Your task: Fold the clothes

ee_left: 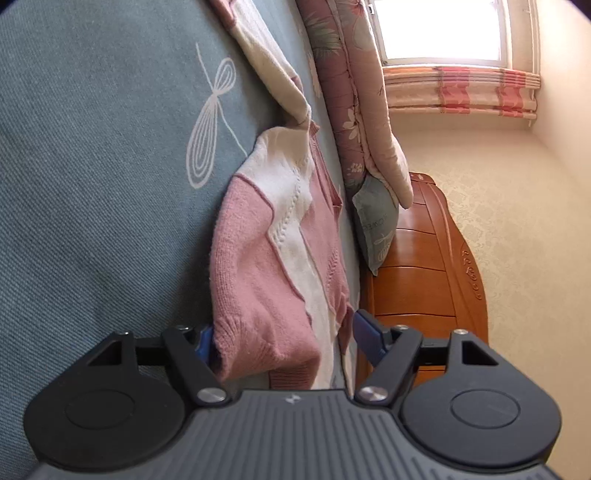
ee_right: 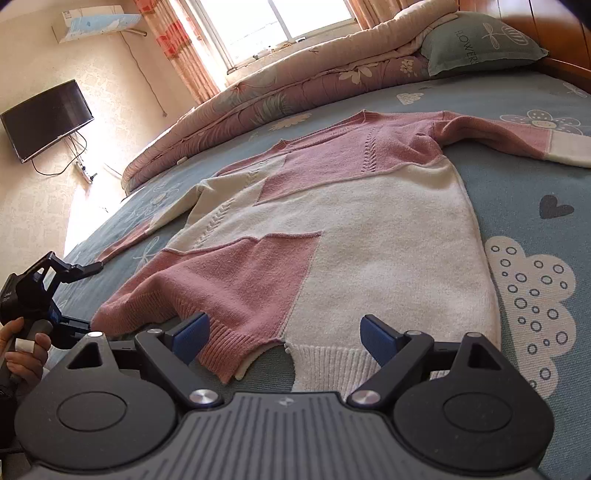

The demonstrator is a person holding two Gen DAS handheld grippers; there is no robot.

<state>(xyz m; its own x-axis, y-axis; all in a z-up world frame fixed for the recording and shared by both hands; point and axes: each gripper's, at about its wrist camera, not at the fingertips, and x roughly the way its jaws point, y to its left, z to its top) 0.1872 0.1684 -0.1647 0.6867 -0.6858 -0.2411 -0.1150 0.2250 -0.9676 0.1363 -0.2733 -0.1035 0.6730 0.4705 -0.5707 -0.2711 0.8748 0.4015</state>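
- The bed (ee_right: pixel 517 192) has a blue-grey sheet; a rolled quilt (ee_right: pixel 295 85) and a pillow (ee_right: pixel 476 40) lie along its far side.
- The sweater (ee_right: pixel 332 221), pink and cream, lies flat on the sheet with sleeves spread.
- The right gripper (ee_right: pixel 286 334) is released, jaws apart over the hem.
- The left gripper (ee_left: pixel 284 338) is wide apart around the pink hem corner, not clenched.

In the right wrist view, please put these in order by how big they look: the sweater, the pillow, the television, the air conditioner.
Largest to smallest, as they look:
1. sweater
2. pillow
3. television and air conditioner: these look alike, so I do not rank them.
The sweater lies nearest the camera, so true sizes are unsure.
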